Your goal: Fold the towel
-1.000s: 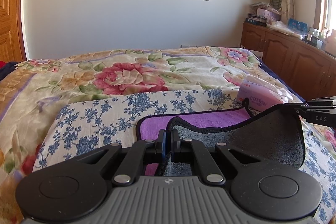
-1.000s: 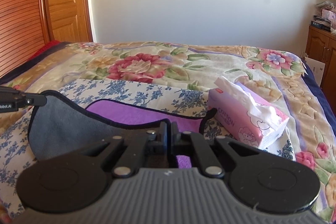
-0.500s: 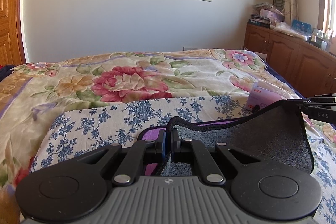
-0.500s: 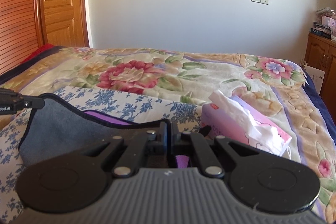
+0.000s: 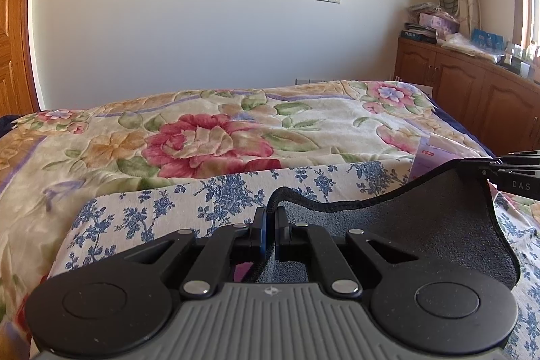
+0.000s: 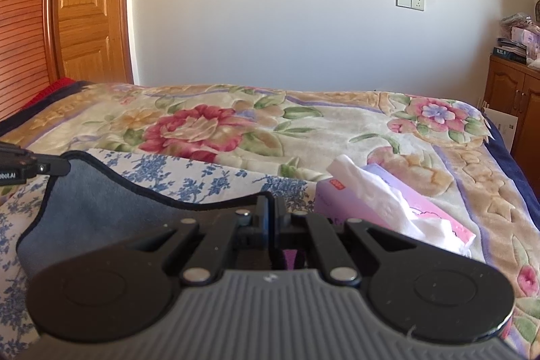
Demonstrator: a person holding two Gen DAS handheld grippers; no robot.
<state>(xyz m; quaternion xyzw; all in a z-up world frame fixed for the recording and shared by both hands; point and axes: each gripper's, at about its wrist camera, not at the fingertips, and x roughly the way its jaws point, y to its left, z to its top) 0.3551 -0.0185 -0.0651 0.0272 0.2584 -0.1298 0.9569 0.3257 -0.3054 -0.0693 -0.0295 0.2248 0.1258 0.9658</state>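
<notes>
Left wrist view:
Towel (image 5: 388,231): grey side faces me, black-bound edge raised above the blue-flowered sheet (image 5: 141,211); a purple strip shows under my fingers.
Left gripper (image 5: 269,218): my fingers are pressed together on the towel's near-left corner.
Right gripper, seen here (image 5: 472,165): enters from the right edge, its tip clamped on the towel's far-right corner.
Floral bedspread (image 5: 209,140): lies beyond the sheet.

Right wrist view:
Right gripper (image 6: 270,208): my fingers are pinched on the towel's (image 6: 111,211) bound edge.
Left gripper, seen here (image 6: 64,167): comes in from the left, nipping the other corner.
Tissue box (image 6: 381,208): rests on the bed, just right of my fingers.
</notes>
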